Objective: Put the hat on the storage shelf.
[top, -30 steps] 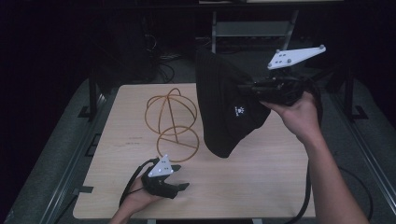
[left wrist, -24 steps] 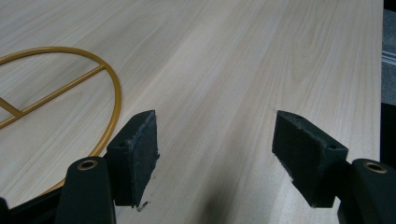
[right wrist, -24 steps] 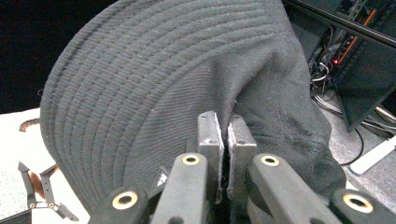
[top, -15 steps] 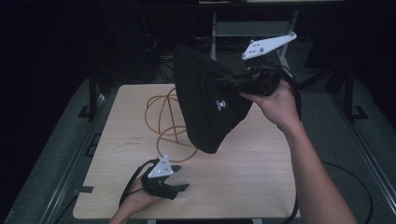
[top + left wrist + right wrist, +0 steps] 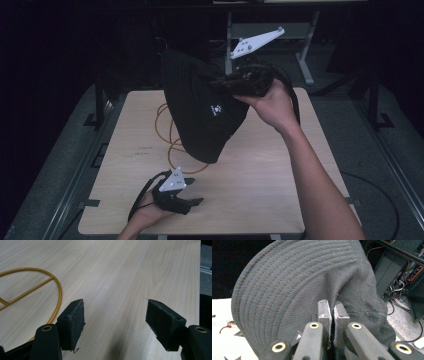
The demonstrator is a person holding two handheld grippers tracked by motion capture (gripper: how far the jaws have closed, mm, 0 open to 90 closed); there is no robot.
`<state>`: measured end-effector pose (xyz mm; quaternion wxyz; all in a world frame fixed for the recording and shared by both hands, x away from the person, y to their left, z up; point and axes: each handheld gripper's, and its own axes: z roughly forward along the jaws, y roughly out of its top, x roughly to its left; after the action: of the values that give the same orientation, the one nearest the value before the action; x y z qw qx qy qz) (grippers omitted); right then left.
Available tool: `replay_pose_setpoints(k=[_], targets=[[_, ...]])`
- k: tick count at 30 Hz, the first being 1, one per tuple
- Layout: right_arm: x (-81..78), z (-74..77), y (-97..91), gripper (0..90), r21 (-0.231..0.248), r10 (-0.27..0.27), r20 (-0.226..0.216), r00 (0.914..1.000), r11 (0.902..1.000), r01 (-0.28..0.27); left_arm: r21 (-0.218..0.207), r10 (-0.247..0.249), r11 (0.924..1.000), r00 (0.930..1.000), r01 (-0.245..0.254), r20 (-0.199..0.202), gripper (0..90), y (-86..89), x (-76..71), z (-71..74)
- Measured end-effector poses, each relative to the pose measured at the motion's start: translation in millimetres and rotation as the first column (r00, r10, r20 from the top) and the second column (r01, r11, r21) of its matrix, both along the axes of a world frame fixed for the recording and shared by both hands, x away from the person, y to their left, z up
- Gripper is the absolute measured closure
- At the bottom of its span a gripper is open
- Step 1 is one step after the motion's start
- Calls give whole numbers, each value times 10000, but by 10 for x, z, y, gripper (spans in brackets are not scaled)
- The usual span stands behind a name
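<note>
The right tongs [image 5: 225,82] were clamped on a fold of the black hat [image 5: 202,112], their two grey pads [image 5: 324,312] pressed nearly together with the cloth pinched between them just where the stitched brim met the crown. From that pinch the hat hung in the air above the far half of the worktop [image 5: 260,170], its crown sagging downward and its small white logo facing the camera. Directly beneath and behind it stood the gold wire stand [image 5: 170,135], a frame of hoops whose lower ring lay on the wood. The left tongs [image 5: 192,202] rested low on the near edge of the worktop, jaws wide apart and gripping nothing, with the lower ring of the stand curving just beside the left pad [image 5: 73,322]. The work in hand was judged to be carrying the hat over to drape it on the stand. To do that well, the person would probably have needed to keep the pinch firm (a thin fold of cloth could slip out under the hat's own weight), bring the hollow of the crown square over the top hoops, and lower slowly so the light frame was not knocked over. The idle left tongs could have steadied the lower ring.
</note>
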<state>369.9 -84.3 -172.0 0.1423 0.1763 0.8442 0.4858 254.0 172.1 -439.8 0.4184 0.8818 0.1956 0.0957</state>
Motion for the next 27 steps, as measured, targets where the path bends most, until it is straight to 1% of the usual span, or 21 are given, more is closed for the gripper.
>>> replay_pose_setpoints(k=[3, 6, 8, 9, 11, 12, 14, 15, 18, 21, 22, 25, 26, 27], targets=[[20, 15, 85, 868, -86, 83, 45, 10000, 9999, -83, 30, -55, 10000, 10000, 55, 1, 304, -2, 2, -2], [43, 21, 177, 868, -64, 202, 100, 9997, 9998, -201, 48, -114, 9999, 9999, 114, -51, 304, -19, -5, -6], [55, 17, 250, 867, -35, 243, 49, 9997, 9997, -242, 87, -167, 9998, 9999, 167, -14, 304, -29, -7, -7], [77, 8, 320, 867, -25, 304, 76, 9995, 9995, -304, 59, -202, 9998, 9998, 202, -28, 304, -35, -8, -8], [87, 2, 356, 867, 9, 317, 42, 9995, 9995, -317, 128, -240, 9996, 9997, 240, -27, 304, -35, -8, -5], [97, -6, 392, 867, 13, 344, 27, 9994, 9994, -344, 46, -214, 9998, 9998, 215, -64, 304, -40, -12, -8], [120, -27, 475, 867, 39, 405, -14, 9992, 9992, -405, 40, -226, 9997, 9997, 226, -83, 304, -45, -17, -11], [125, -34, 500, 867, 27, 409, -43, 9992, 9992, -409, 159, -286, 9995, 9996, 286, -37, 304, -41, -12, -8], [160, -62, 593, 866, 78, 440, -79, 9990, 9990, -440, 151, -327, 9994, 9995, 327, -34, 304, -48, -18, -9], [188, -79, 678, 865, -28, 565, -152, 9983, 9984, -565, 167, -355, 9992, 9994, 355, -10, 304, -58, -22, -5], [193, -84, 705, 865, -11, 581, -172, 9982, 9983, -581, 237, -408, 9989, 9992, 408, 6, 304, -59, -20, -3], [210, -98, 791, 864, -116, 637, -168, 9978, 9979, -639, 210, -447, 9988, 9990, 447, 24, 303, -78, -25, -4], [220, -107, 849, 863, -166, 717, -166, 9973, 9973, -720, 202, -503, 9985, 9987, 501, 61, 302, -86, -24, -2], [220, -107, 849, 863, -166, 717, -166, 9973, 9973, -720, 197, -494, 9986, 9988, 493, 44, 302, -93, -28, -2]])
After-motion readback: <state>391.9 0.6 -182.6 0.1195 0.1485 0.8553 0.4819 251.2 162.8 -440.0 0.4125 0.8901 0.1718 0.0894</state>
